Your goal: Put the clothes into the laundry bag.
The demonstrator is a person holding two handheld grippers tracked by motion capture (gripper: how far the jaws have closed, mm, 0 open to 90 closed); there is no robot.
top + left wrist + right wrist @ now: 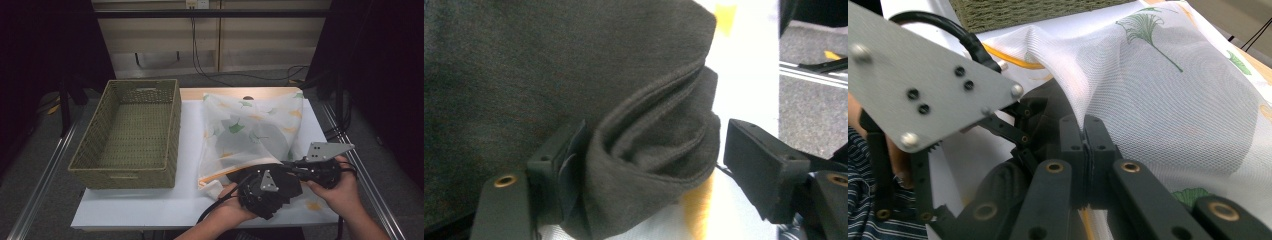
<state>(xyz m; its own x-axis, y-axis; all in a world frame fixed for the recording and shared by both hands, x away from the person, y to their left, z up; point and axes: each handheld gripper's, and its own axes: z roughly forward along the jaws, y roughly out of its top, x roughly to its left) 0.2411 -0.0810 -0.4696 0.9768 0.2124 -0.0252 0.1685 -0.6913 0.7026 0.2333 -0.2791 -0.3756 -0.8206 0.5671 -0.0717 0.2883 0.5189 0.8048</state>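
I am pinching the mesh bag (pixel 1168 100) with my right gripper (pixel 1083 135); my left gripper (pixel 649 165), half-wide around the dark garment (pixel 549 75), is risking dropping it.

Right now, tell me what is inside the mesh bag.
Through the mesh bag a dark grey cloth shows, its folded end at the bag's mouth between the left hand-held gripper jaws. Whatever lies beneath the cloth is covered.
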